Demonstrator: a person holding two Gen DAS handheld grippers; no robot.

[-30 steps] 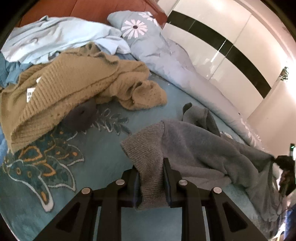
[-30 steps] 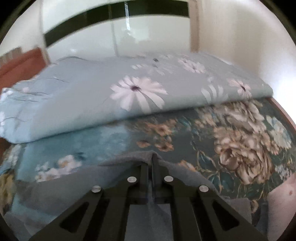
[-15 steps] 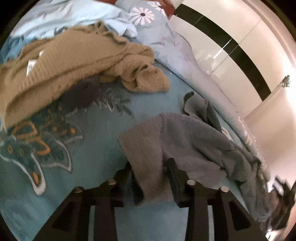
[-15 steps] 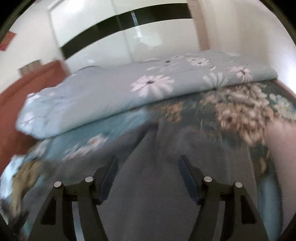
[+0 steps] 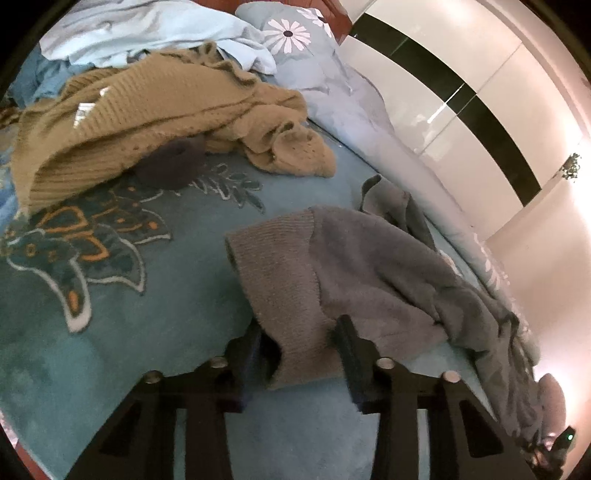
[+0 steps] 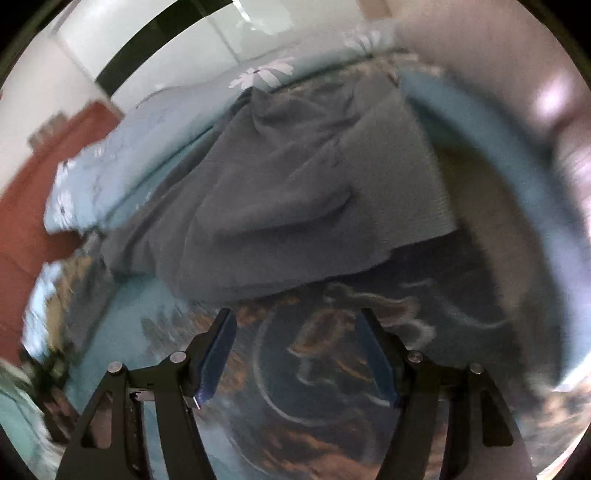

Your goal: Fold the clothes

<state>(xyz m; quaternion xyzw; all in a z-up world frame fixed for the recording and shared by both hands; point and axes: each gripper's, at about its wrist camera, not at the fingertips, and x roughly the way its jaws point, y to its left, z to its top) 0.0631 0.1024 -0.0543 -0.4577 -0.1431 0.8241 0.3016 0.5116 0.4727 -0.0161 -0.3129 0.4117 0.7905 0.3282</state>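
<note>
A grey sweater [image 5: 373,273] lies spread on the blue floral bedspread [image 5: 110,314]. Its ribbed cuff [image 5: 280,277] lies between the fingers of my left gripper [image 5: 299,339], whose jaws stand apart and loose around the cloth. In the right wrist view the same grey sweater [image 6: 295,195] lies flat ahead. My right gripper [image 6: 295,347] is open and empty, just short of the sweater's near edge. That view is blurred by motion.
A tan knit sweater [image 5: 147,118] is heaped at the back left, over a dark cloth [image 5: 173,166]. Light blue bedding [image 5: 140,33] and a flowered quilt [image 5: 332,96] lie behind. A white wardrobe with a black stripe [image 5: 461,99] stands to the right.
Both grippers have opened and let go of the grey sweater. The right gripper has pulled back, so the whole sweater shows ahead of it. The left gripper's jaws have widened around the cuff.
</note>
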